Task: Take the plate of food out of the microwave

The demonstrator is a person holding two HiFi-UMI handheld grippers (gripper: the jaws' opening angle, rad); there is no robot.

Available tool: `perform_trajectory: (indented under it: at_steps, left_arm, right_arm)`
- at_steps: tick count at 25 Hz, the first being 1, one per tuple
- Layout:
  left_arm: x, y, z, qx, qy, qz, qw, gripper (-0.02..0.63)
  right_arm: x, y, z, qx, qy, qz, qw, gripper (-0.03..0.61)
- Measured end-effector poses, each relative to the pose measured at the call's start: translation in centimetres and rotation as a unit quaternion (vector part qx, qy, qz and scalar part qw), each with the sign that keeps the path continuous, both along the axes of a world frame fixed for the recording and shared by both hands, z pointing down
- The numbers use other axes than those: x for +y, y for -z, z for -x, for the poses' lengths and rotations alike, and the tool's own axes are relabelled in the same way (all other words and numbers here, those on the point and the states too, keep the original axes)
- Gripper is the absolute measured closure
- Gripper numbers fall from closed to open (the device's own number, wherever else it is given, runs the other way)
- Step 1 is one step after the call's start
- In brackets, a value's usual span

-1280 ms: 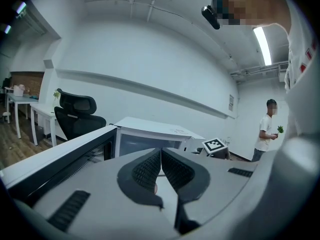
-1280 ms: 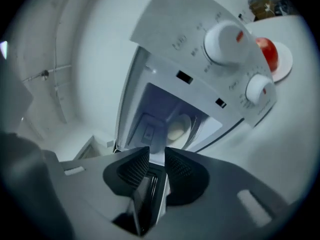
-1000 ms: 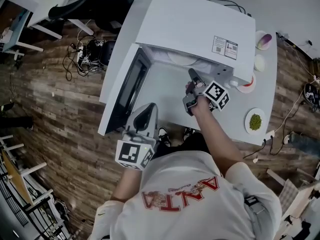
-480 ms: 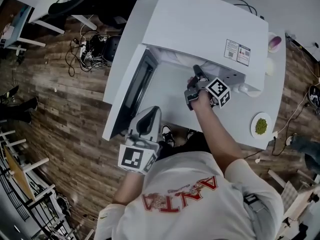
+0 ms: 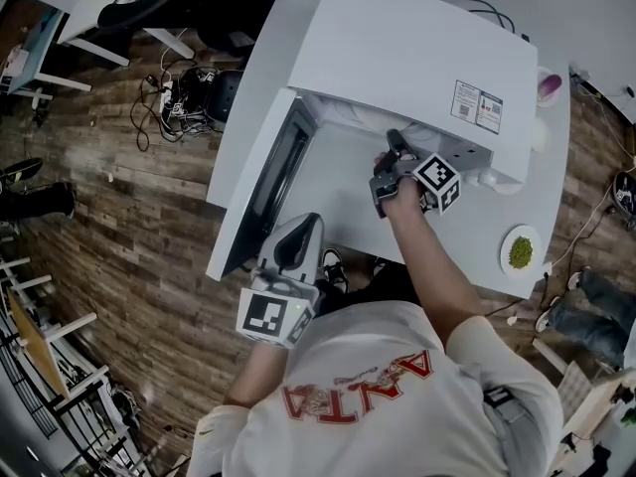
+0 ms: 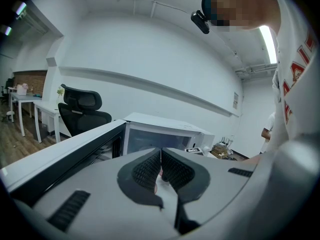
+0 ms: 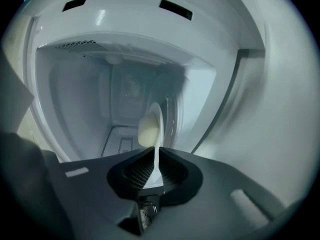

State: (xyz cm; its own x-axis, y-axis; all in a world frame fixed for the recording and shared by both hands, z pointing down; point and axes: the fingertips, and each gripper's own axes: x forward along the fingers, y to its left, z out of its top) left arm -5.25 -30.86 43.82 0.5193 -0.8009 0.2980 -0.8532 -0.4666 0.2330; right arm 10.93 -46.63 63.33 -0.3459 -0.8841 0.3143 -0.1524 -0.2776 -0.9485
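Your left claw (image 6: 161, 153) sits with its jaws pressed together, pointing toward the white microwave (image 6: 170, 133), whose open door (image 6: 60, 156) stretches along your left, with a black office chair (image 6: 82, 109) beyond it and your white shirt (image 6: 300, 99) filling the right edge.

Soft, even light filled the head view; the white microwave (image 5: 397, 58) and the desk (image 5: 552, 172) under it looked washed out against the darker floor (image 5: 119, 217). Both gripper views bowed hard into black, round edges. A strip light (image 6: 268, 43) flared high above the microwave. Inside the microwave it was dim and bluish, with small glints overhead, and the near fingers (image 7: 137, 171) were blurred.
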Motion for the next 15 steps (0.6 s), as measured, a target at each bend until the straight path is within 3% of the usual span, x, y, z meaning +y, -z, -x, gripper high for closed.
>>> perform_trajectory:
  at_steps: [2,15]
  left_arm:
    - [-0.03,-0.01,0.09,0.001,0.001,0.0,1.0,0.6]
    - [0.02,-0.29,0.28,0.006,-0.001,0.003,1.0,0.601]
  right_arm:
    - [-0.07,-0.23,-0.21,-0.005,-0.006,0.006,1.0,0.575]
    - [-0.04,-0.28,-0.43,-0.03,-0.017,0.019,0.999,0.572]
